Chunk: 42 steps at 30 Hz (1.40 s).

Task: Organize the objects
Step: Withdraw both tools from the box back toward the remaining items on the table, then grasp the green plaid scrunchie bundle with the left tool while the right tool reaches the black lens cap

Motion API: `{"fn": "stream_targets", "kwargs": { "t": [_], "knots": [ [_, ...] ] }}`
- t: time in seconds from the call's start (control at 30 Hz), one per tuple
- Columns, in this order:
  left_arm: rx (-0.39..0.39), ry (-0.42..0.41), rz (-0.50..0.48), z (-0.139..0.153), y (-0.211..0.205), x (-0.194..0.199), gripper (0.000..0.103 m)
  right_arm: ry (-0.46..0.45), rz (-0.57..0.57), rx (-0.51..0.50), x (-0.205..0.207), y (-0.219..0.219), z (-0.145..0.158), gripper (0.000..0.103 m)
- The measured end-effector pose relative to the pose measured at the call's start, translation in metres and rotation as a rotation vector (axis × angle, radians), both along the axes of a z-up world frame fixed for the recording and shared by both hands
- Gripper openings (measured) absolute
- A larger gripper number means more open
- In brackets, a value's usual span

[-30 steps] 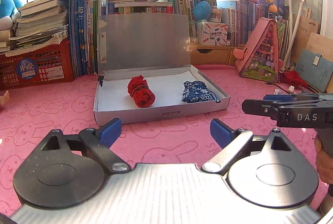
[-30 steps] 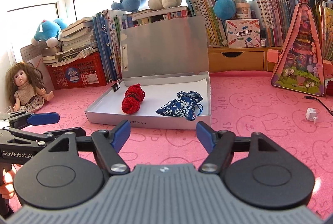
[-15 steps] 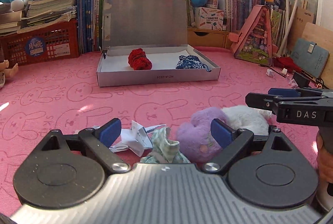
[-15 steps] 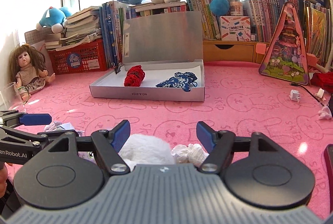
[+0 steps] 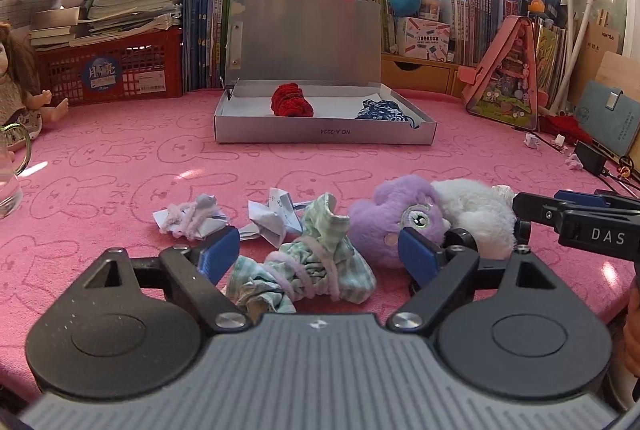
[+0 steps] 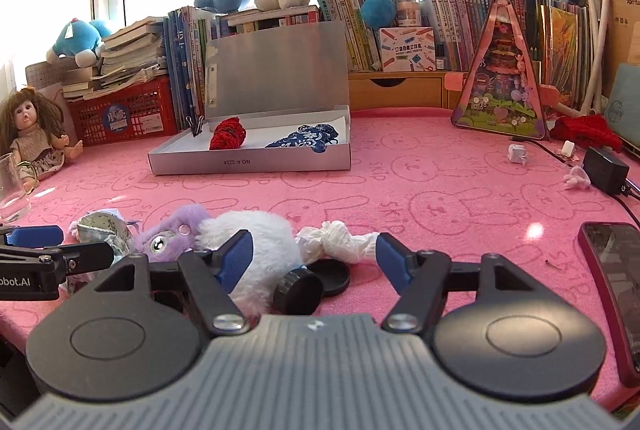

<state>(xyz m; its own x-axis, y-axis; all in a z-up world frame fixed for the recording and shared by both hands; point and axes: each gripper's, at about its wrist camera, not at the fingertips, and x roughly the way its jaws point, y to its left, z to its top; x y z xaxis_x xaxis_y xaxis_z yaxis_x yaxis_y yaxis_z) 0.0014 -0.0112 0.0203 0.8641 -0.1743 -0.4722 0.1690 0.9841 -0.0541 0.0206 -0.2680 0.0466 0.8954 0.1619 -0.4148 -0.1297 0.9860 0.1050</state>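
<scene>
Both jaws, just narrowing, stand released: the left gripper (image 5: 318,253) flanks a checked cloth bundle (image 5: 308,272), the right gripper (image 6: 314,257) a white plush toy (image 6: 256,234).

Right gripper (image 6: 312,258): fingers apart, jaws just closing, gripping nothing. Between them: white plush toy (image 6: 256,234) with purple head (image 6: 168,234), black round cap (image 6: 298,290), crumpled white tissue (image 6: 340,246). On the pink counter (image 6: 440,198) beyond: open silver box (image 6: 248,162) holding red knitted piece (image 6: 228,134) and blue patterned pouch (image 6: 304,140). Dark-red phone (image 6: 612,270) at right; left gripper (image 6: 36,250) at left.
</scene>
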Motion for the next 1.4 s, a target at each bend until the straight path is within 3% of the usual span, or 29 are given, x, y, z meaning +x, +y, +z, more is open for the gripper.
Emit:
{"fn": "stream_targets", "kwargs": {
  "t": [0.1,0.27,0.5,0.73,1.07,1.23,1.4],
  "knots": [
    [0.014,0.003,0.017,0.000,0.001,-0.001,0.079,0.006,-0.003,0.007,-0.004,-0.004,-0.001,0.070],
    [0.034,0.022,0.028,-0.004,0.005,-0.002,0.077,0.019,0.000,-0.015,-0.007,-0.003,-0.005,0.058],
    [0.059,0.068,0.059,-0.014,0.012,0.000,0.077,0.040,0.041,-0.024,-0.005,0.000,-0.011,0.052],
    [0.088,0.056,0.061,-0.013,0.016,0.001,0.070,0.075,0.073,0.005,-0.001,0.003,-0.016,0.038],
    [0.104,0.065,0.178,-0.010,0.040,0.008,0.070,0.060,0.129,-0.013,-0.006,0.011,-0.013,0.039],
    [0.067,0.036,0.127,-0.006,0.037,0.003,0.073,0.047,0.109,-0.029,-0.005,0.006,-0.011,0.042],
    [0.058,0.006,0.069,-0.004,0.023,0.000,0.084,0.047,0.101,-0.041,-0.001,-0.001,-0.010,0.049]
  ]
}}
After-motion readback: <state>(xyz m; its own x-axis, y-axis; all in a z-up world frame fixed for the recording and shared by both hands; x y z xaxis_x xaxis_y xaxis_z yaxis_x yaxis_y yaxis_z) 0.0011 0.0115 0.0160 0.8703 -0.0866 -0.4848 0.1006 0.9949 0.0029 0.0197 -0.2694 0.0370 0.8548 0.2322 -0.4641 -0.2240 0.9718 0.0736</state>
